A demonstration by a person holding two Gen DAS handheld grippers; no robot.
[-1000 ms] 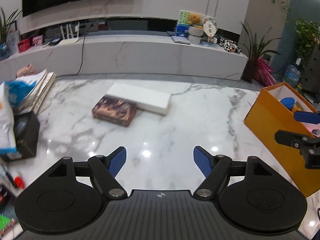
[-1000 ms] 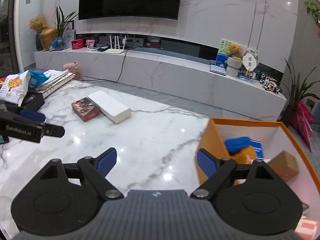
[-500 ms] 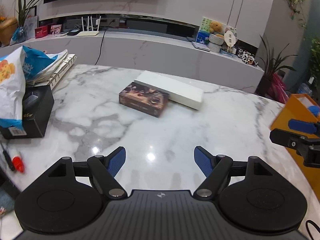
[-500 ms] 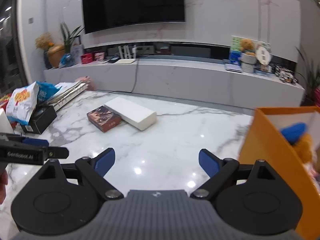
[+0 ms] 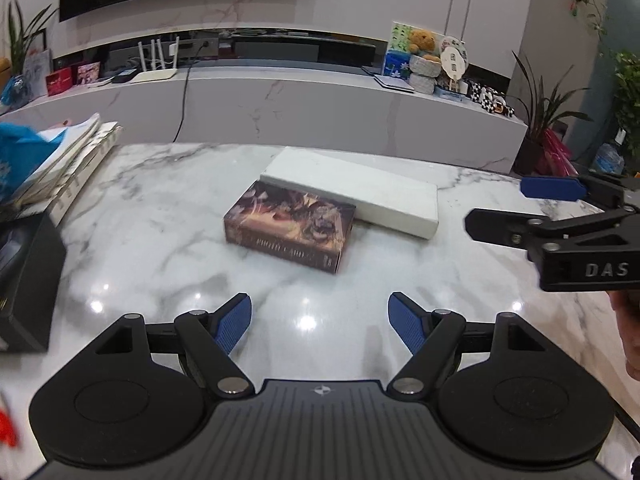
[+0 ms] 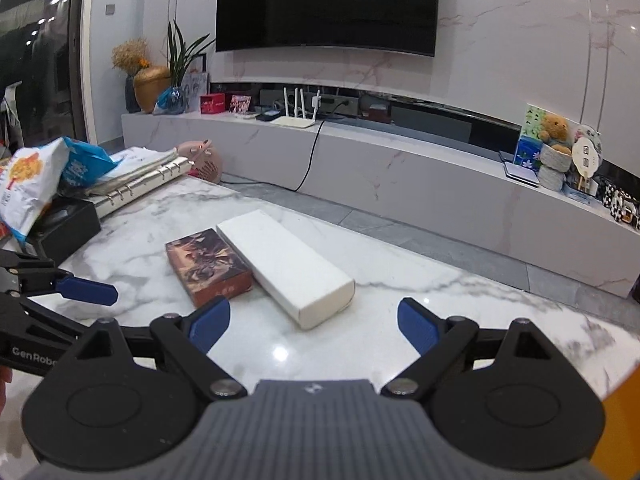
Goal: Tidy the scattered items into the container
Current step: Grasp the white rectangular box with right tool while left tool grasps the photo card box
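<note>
Left gripper [image 5: 320,322]: fingers spread, nothing between them. Right gripper [image 6: 314,326]: fingers spread, likewise empty. Brown box [image 5: 290,226] and white box [image 5: 360,196] are seen lying flat, touching side by side, mid-desk [image 5: 160,216], ahead of both grippers.

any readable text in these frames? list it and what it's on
"DAS": right hand-held gripper, on its body.
"GenRobo", cut off: left hand-held gripper, on its body.
Dark printed box: side lettering blurred, unreadable.
Snack bag: print too small to read.
</note>
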